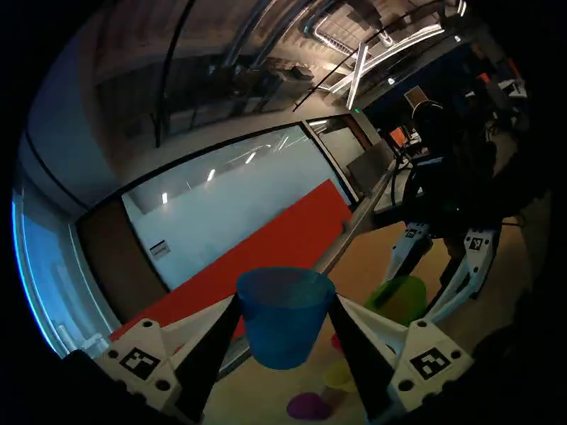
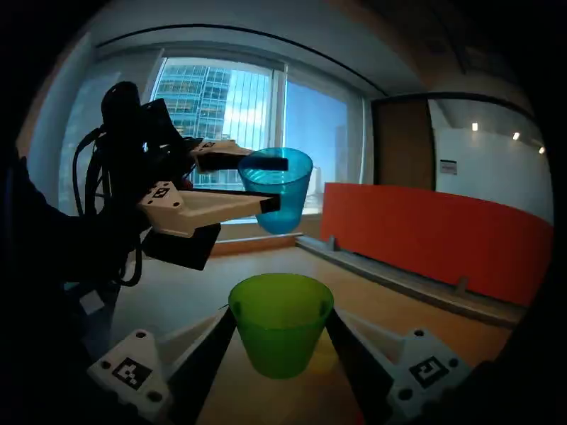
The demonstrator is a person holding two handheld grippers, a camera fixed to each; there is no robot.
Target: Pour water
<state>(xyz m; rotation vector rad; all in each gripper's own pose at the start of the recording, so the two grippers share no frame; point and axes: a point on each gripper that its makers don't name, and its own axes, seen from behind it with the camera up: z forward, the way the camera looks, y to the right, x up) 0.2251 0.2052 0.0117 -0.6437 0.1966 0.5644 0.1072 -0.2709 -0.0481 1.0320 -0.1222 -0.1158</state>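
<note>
A translucent blue cup (image 1: 285,326) sits upright between the fingers of my left gripper (image 1: 283,333), which is shut on it. A translucent green cup (image 2: 281,322) is pinched upright by my right gripper (image 2: 281,336). In the right gripper view the blue cup (image 2: 276,185) hangs in the air above and slightly beyond the green one, held by the left gripper (image 2: 273,184) and a dark sleeve. From the left gripper view the green cup (image 1: 398,299) shows lower right, between the right gripper's fingers (image 1: 425,301). Water inside either cup cannot be made out.
A wooden table (image 2: 397,304) lies below both cups. On it are a purple lid-like disc (image 1: 308,406), a yellow small cup (image 1: 340,375) and something red (image 1: 336,343). An orange-red panel (image 2: 453,237) runs along the table's far edge. Large windows (image 2: 234,106) stand behind.
</note>
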